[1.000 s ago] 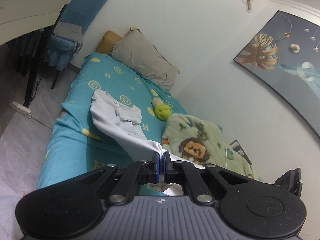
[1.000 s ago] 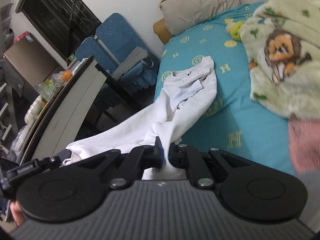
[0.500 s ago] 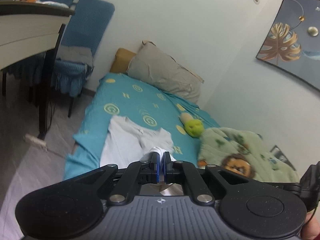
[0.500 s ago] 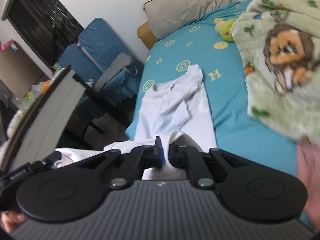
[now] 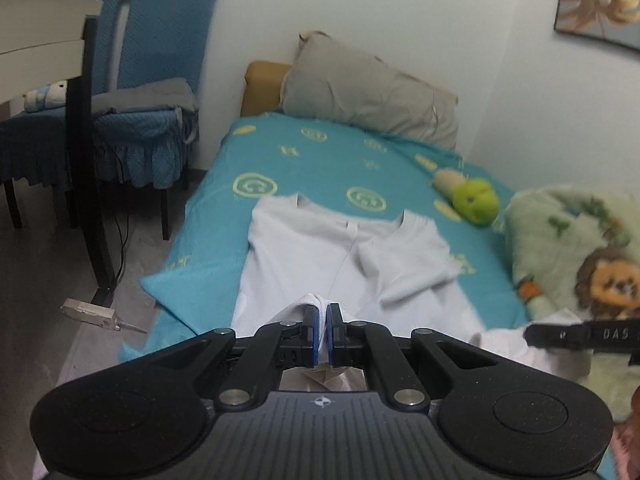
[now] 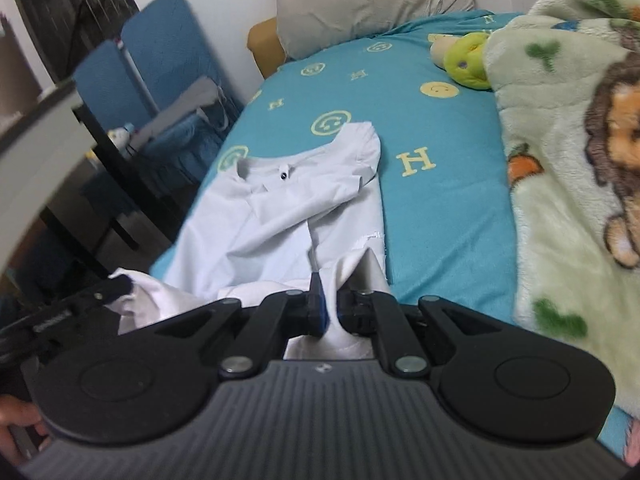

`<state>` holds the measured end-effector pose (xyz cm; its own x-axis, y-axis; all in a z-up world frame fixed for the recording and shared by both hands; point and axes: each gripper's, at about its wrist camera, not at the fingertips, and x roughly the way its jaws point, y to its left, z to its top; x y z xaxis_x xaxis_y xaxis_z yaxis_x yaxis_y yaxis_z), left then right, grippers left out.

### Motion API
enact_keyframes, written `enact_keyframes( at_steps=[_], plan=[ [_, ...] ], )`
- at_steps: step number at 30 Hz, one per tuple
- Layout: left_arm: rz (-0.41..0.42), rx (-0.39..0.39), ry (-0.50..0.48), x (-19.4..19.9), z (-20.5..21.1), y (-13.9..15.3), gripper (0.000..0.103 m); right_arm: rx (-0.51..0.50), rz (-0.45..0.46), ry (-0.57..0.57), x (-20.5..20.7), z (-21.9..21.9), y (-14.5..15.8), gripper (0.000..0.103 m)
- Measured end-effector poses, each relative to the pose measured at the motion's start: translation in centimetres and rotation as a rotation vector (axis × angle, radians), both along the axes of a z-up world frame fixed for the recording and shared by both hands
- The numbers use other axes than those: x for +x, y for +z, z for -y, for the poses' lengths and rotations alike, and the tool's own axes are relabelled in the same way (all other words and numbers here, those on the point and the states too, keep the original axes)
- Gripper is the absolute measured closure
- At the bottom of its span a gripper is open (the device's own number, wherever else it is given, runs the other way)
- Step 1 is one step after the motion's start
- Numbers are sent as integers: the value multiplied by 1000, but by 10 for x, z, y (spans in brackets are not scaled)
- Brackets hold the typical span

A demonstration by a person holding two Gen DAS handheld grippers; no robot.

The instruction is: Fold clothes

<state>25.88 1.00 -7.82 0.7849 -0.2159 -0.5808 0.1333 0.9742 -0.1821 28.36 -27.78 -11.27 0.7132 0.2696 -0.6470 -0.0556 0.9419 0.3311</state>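
White shirt (image 5: 344,256) on teal-sheeted bed (image 5: 320,152) beside blue chairs (image 5: 160,80).

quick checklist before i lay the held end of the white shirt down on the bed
1. Left gripper shut on the shirt: ok.
2. Right gripper shut on the shirt: ok.
3. Collar end lying flat on the bed sheet: ok.
4. Sleeve folded smoothly across the front: not ok, it is rumpled.
5. Green toy clear of the shirt: ok.
6. Held edge even between the two grippers: cannot tell.
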Motion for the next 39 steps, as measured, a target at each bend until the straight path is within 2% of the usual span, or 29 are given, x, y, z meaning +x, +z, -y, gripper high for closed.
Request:
enact_keyframes(
  at_steps=[5, 9, 12, 13, 14, 15, 16, 17, 18, 20, 23, 28, 35, 39],
  plan=[
    [-52, 47, -4, 20, -2, -28, 97, -122, -35, 9, 15, -14, -22, 93],
    [-72, 54, 11, 26, -3, -37, 95, -105, -72, -5, 23, -8, -36, 93],
    [-71, 65, 4, 23, 0, -33, 87, -121, -81, 17, 26, -11, -36, 87],
    [-69, 72, 0, 21, 1, -31, 77, -111, -73, 20, 23, -12, -34, 72],
    [-65, 77, -4, 19, 3, -29, 61, -101, -65, 23, 21, -13, -32, 54],
    [-59, 79, -6, 16, 4, -27, 52, -90, -57, 26, 19, -13, -30, 44],
    [-50, 83, -6, 13, 6, -24, 38, -80, -49, 30, 16, -14, -28, 26],
    [-34, 94, -5, 9, 7, -21, 31, -72, -40, 32, 14, -15, -25, 13],
    [-17, 106, -7, 5, 9, -17, 29, -86, -15, 32, 9, -18, -20, 13],
    [9, 119, -3, -3, 11, -10, 16, -107, 33, 35, 0, -22, -10, 13],
    [27, 107, 1, -19, 12, 2, 8, -103, 91, 27, -14, -23, 4, 13],
    [40, 83, -14, -53, 14, 20, 4, -96, 144, 5, -40, -23, 24, 13],
    [-35, 19, 2, -100, 8, 30, 3, -107, 171, -1, -77, -26, 34, 13],
    [-21, 28, 14, -121, 9, 30, 3, -110, 187, -19, -94, -25, 38, 13]
  ],
)
